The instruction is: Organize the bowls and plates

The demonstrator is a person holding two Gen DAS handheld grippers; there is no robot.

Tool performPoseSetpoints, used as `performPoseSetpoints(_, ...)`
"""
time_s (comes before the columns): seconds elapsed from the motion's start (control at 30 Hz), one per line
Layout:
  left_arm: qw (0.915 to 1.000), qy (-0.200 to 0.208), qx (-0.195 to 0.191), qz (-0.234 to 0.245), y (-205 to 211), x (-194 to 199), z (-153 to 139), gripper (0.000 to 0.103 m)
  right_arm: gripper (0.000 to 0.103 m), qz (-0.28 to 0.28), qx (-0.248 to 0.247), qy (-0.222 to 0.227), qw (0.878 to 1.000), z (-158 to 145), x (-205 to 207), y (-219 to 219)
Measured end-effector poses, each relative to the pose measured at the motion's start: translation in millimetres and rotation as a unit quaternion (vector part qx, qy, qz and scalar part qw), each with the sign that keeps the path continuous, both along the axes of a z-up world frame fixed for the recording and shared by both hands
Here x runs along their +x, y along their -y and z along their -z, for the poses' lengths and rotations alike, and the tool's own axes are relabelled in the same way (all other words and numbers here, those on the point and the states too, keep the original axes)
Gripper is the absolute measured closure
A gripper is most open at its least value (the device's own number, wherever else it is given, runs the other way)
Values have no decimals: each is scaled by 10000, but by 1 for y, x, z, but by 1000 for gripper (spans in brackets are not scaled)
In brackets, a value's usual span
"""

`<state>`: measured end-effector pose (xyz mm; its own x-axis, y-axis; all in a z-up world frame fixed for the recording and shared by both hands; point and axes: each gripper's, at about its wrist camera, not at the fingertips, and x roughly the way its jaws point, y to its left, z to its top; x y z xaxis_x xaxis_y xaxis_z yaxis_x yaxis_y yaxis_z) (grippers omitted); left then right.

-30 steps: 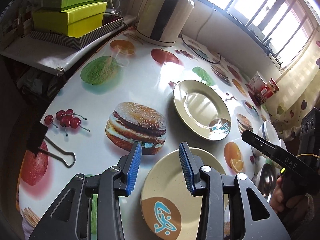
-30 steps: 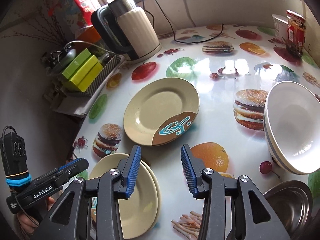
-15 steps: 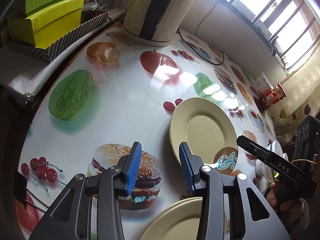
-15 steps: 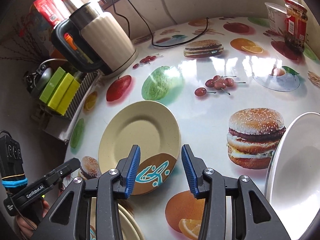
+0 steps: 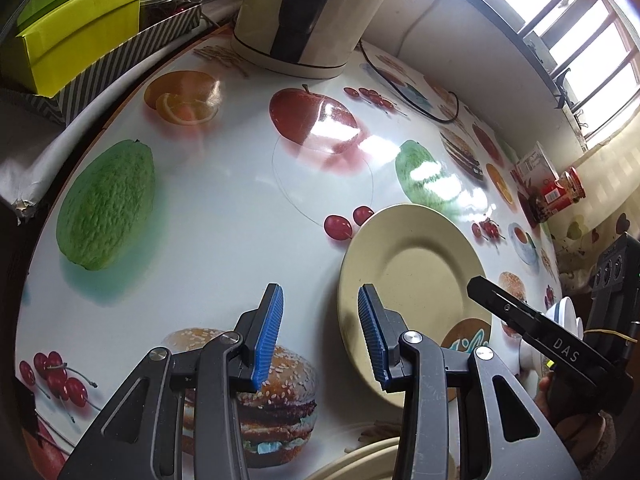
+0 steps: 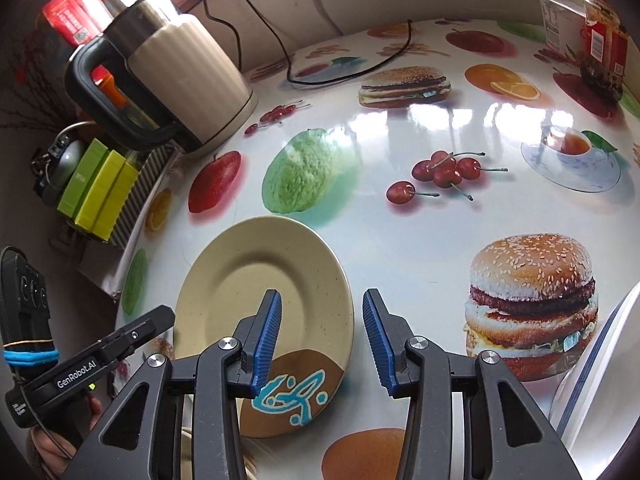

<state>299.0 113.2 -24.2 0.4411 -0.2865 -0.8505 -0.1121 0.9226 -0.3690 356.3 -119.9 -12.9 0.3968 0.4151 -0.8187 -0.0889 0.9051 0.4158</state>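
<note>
A cream plate (image 5: 412, 276) with a brown patch and blue mark lies flat on the food-print tablecloth (image 5: 224, 208). My left gripper (image 5: 319, 296) hovers just left of it, open and empty, its right finger overlapping the plate's left rim. In the right wrist view the same plate (image 6: 248, 284) sits lower left. My right gripper (image 6: 322, 296) is open above the plate's right rim, pads not touching it. A stack of cream plates (image 5: 360, 460) shows at the bottom edge. A white bowl (image 6: 600, 384) stands at the right.
A cream kettle (image 6: 180, 72) with a black cord (image 6: 280, 40) stands at the back. Yellow-green boxes (image 5: 80, 36) sit in a striped tray past the table's left edge. Red jars (image 6: 600, 36) stand at the far right.
Both grippers have moved forward and down towards the single cream plate. The stacked plates have slid to the bottom edge of the views. Neither gripper's jaws have changed.
</note>
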Motion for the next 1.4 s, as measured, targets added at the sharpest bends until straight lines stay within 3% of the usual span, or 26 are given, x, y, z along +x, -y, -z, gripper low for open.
performPoseSetpoints(0.2,10000,-1,-23,50,2,2,3,63,61,-28,-62,-49,10000,4,3,-3)
performPoseSetpoints(0.43,9999,16,0,105,4,4,4,63,73,-46,-49,-68,10000,5,4,-5)
performPoseSetpoints(0.57,9999,11,-1,144,7,4,5,72,79,-62,-129,-39,9999,4,4,-6)
performPoseSetpoints(0.93,9996,83,55,264,14,4,2,88,81,-68,-112,-22,9999,4,4,-5)
performPoseSetpoints(1.4,9997,86,92,225,14,4,1,88,81,-58,-89,-23,9999,3,4,-5)
